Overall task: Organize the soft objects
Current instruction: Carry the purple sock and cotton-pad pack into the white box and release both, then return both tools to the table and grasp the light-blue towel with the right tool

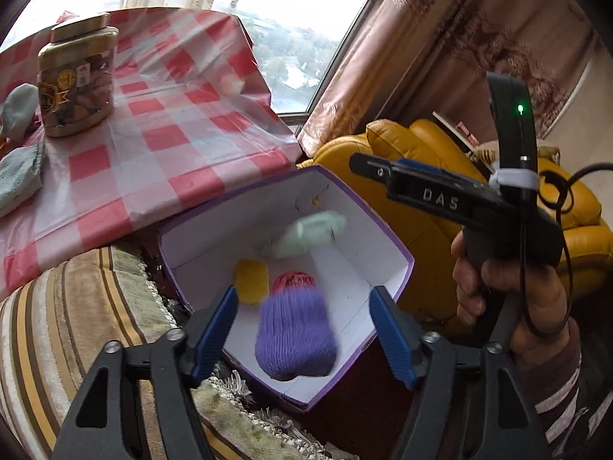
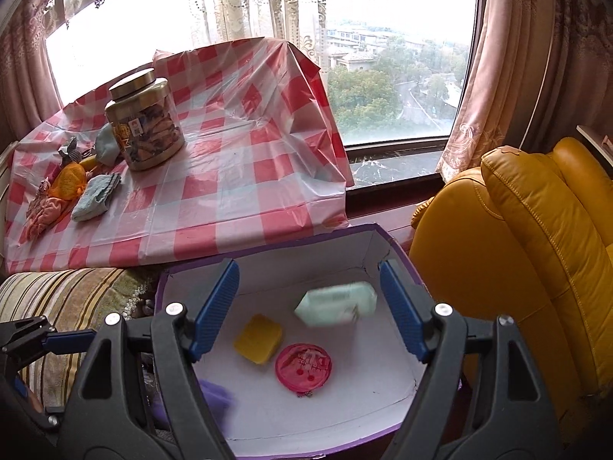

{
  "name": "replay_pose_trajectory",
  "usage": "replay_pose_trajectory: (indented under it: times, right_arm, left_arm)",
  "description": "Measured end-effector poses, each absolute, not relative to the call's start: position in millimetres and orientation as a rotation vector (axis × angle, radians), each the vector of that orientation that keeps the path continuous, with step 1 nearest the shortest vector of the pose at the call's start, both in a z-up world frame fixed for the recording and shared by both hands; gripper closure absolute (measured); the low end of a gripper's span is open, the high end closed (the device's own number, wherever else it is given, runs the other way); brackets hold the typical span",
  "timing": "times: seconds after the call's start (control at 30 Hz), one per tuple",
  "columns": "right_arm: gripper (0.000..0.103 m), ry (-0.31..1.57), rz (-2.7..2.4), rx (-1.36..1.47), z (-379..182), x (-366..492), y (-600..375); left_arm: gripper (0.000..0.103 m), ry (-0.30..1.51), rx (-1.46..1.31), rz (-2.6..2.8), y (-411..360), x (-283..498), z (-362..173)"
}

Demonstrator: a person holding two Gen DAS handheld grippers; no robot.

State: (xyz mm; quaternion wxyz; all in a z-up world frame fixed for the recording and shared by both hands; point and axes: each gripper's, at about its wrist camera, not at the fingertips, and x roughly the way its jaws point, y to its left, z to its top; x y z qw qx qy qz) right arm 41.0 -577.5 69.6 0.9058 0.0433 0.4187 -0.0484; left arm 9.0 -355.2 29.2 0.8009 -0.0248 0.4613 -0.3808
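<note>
We look down into a purple-edged box point(image 2: 268, 268) with white inner walls, standing on a striped cushion point(image 2: 69, 291) below the table edge. Our left gripper point(image 1: 302, 326) hangs over it with its blue pads well apart and nothing pressed between them; a blurred purple knitted piece point(image 1: 295, 337) shows in the gap between the pads, over the box floor, and we cannot tell whether it has come to rest. Our right gripper point(image 2: 310, 306) likewise stands wide over the box, holding nothing, and a pale green soft pack point(image 2: 337, 303) shows blurred between its fingers, clear of both. On the box floor lie a yellow sponge-like block point(image 2: 258, 339) and, just beside it, a round pink pouch point(image 2: 303, 368).

Behind the box a table wears a red and white checked plastic cloth point(image 2: 230, 176), creased and hanging over the far right corner. On its left part stand a gold-lidded jar point(image 2: 145, 126) and a small heap of soft things: a folded pale blue cloth point(image 2: 95, 197), an orange piece point(image 2: 69, 184) and a pink ruffled piece point(image 2: 42, 218), close together. A wide window point(image 2: 383, 76) with lace and patterned curtains looks out on trees and roofs. A yellow leather armchair point(image 2: 517, 249) stands right of the box
</note>
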Motion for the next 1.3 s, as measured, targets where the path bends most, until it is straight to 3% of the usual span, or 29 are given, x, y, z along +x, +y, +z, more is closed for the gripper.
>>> replay_pose_trajectory:
  times: [0.53, 1.3]
  right_arm:
    - [0.019, 0.895, -0.054, 0.070, 68, 48, -558]
    - [0.018, 0.990, 0.161, -0.058, 61, 89, -440]
  left_arm:
    - [0.028, 0.982, -0.139, -0.755, -327, 21, 29]
    - [0.028, 0.882, -0.315, -0.430, -195, 71, 39]
